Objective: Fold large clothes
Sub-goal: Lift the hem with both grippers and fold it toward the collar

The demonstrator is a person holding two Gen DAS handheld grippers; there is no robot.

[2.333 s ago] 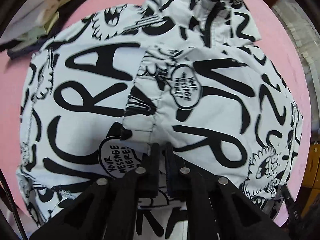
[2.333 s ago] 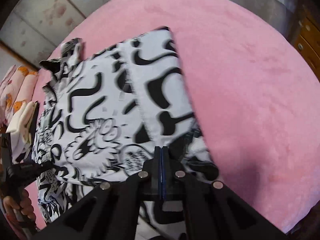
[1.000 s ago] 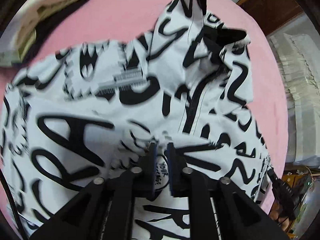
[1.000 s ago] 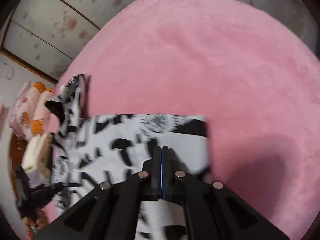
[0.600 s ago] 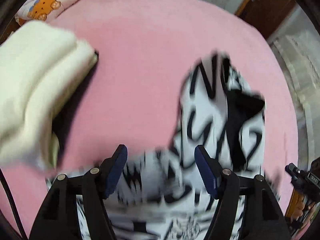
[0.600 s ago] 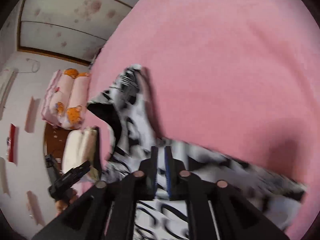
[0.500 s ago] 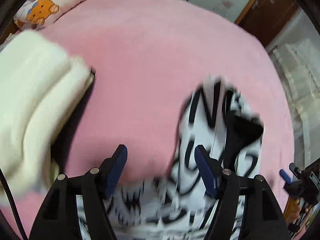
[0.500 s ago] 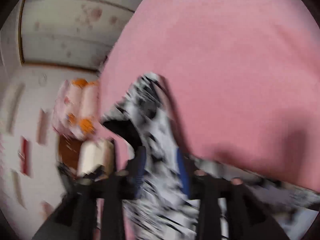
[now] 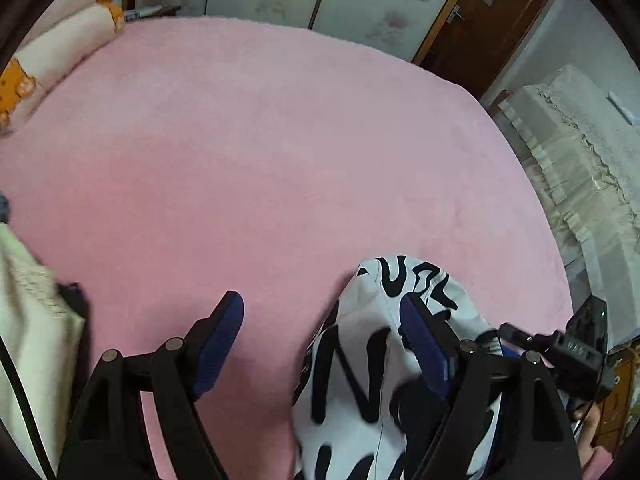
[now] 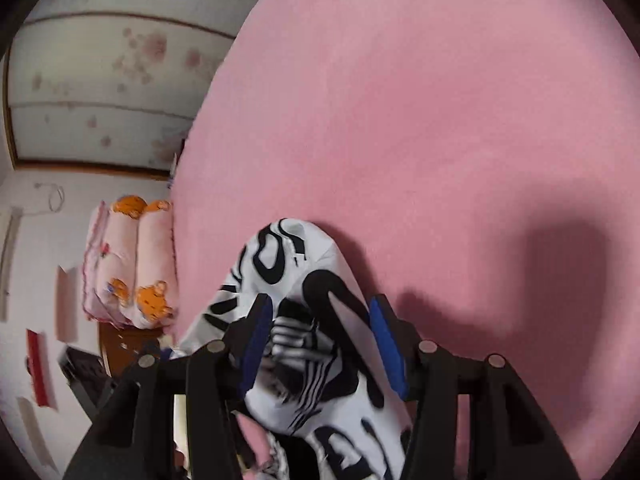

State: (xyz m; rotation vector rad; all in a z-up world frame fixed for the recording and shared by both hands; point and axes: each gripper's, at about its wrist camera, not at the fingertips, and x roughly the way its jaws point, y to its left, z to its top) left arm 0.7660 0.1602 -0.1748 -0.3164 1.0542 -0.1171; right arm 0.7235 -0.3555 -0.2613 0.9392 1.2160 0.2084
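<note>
The white garment with black lettering (image 9: 372,380) lies on the pink bed cover (image 9: 280,160); only its top end shows, low in both views. My left gripper (image 9: 322,322) is open; its right finger overlaps the garment's edge and its left finger is over bare pink cover. My right gripper (image 10: 320,322) is open, its blue-padded fingers on either side of the garment's top end (image 10: 296,280). The rest of the garment is hidden below the frames.
A folded cream cloth (image 9: 28,320) lies at the left edge of the bed. Pink bear-print pillows (image 9: 52,60) sit at the far corner; they also show in the right wrist view (image 10: 128,264). The other gripper (image 9: 576,352) is at the right. A wooden door (image 9: 488,12) and a lace-covered piece of furniture (image 9: 580,160) stand beyond the bed.
Both grippers were shut on the garment and carried it over. They have opened, let the cloth go and drawn back, so most of the garment has dropped out of view.
</note>
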